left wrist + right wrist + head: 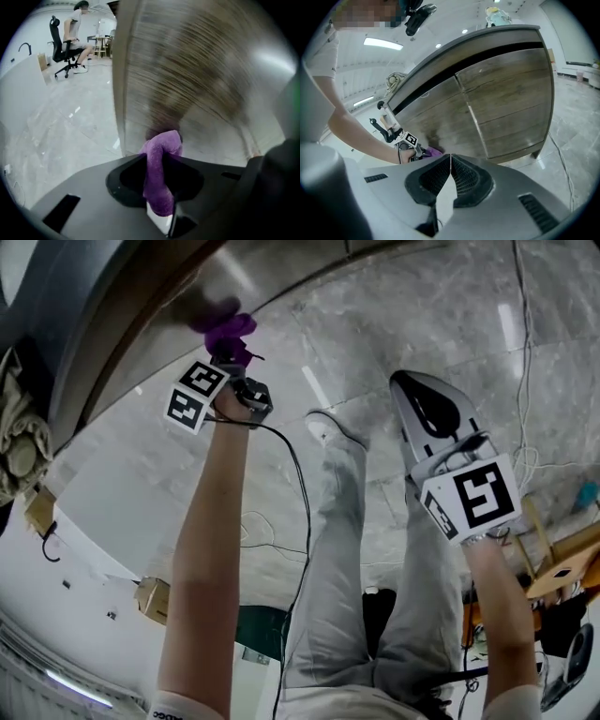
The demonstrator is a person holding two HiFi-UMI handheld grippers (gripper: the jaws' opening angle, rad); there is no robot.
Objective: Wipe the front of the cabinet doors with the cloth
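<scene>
Purple cloth is clamped in my left gripper jaws and pushed up against the wooden cabinet door, low down on it. My right gripper hangs well off to the side over the marble floor, jaws pinched together on nothing.

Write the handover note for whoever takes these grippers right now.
Left gripper: shut on the cloth, which sits against the lower part of one cabinet door.
Right gripper: shut, empty, held away from the cabinet.
Done: the pictures don't show how much has been wiped.
Left: probably work the cloth over this door, then the other door.
</scene>
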